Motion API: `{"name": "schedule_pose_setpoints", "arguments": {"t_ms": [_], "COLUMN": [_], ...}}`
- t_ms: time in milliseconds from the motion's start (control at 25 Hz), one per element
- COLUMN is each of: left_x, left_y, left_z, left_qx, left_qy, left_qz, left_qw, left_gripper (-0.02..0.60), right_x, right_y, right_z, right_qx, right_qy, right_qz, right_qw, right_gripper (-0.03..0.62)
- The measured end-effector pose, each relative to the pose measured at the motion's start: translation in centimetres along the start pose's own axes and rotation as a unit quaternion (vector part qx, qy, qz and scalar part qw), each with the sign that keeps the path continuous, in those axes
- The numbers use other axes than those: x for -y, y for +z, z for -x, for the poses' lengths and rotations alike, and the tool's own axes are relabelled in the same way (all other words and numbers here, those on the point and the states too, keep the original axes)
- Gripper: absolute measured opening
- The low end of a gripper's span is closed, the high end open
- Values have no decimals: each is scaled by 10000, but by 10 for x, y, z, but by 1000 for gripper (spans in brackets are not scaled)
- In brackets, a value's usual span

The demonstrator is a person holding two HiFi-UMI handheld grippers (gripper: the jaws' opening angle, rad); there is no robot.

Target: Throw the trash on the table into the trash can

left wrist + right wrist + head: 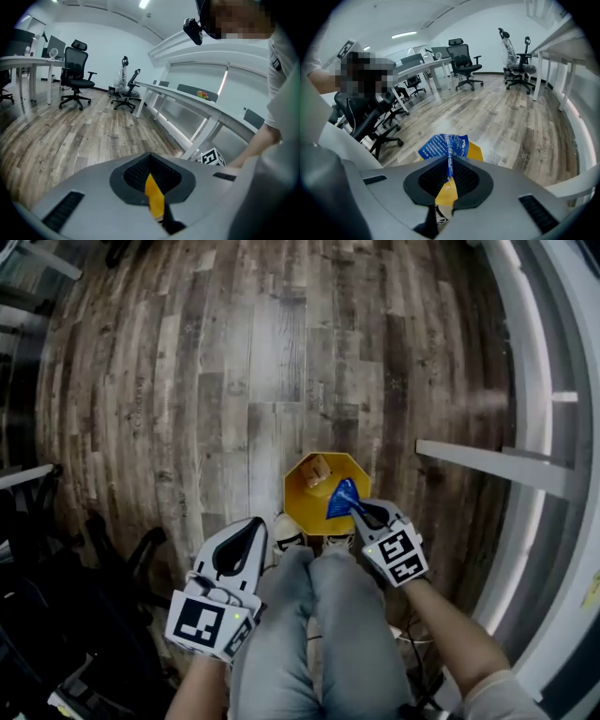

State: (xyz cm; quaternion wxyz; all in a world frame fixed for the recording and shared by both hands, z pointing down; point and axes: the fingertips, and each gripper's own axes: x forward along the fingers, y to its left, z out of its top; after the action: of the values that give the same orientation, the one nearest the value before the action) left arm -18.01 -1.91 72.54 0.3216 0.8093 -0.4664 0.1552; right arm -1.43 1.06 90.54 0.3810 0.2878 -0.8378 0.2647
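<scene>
Wrapper [443, 146]: blue, thin, crinkly, light, probably slippery; right gripper [357, 510] pinches its edge over yellow can [302, 502]; an edge hold should suffice. Left gripper [255, 529]: jaws together, apparently empty

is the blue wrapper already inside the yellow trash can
No, the blue wrapper is pinched between the right gripper's jaws, above the yellow trash can on the floor.
</scene>
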Motion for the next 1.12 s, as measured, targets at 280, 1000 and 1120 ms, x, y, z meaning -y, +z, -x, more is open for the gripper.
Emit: {"name": "schedule_pose_setpoints", "arguments": {"t_ms": [280, 1000, 1120], "left_x": [-16, 6, 21], "left_y": [-47, -15, 12], "left_z": [-21, 23, 42], "left_qx": [-90, 24, 55], "left_qy": [5, 46, 28], "left_qz": [101, 74, 40], "left_qw": [9999, 10000, 10000], "left_gripper": [2, 2, 2], "right_x": [10, 0, -8], "right_y": [-40, -6, 29], "right_z": [-61, -27, 11], "right_qx": [-188, -374, -199], "right_qy": [-26, -30, 60], "right_qz": [-67, 340, 330], "right_qw": [9998, 9987, 9992], "right_gripper": [41, 249, 249]}}
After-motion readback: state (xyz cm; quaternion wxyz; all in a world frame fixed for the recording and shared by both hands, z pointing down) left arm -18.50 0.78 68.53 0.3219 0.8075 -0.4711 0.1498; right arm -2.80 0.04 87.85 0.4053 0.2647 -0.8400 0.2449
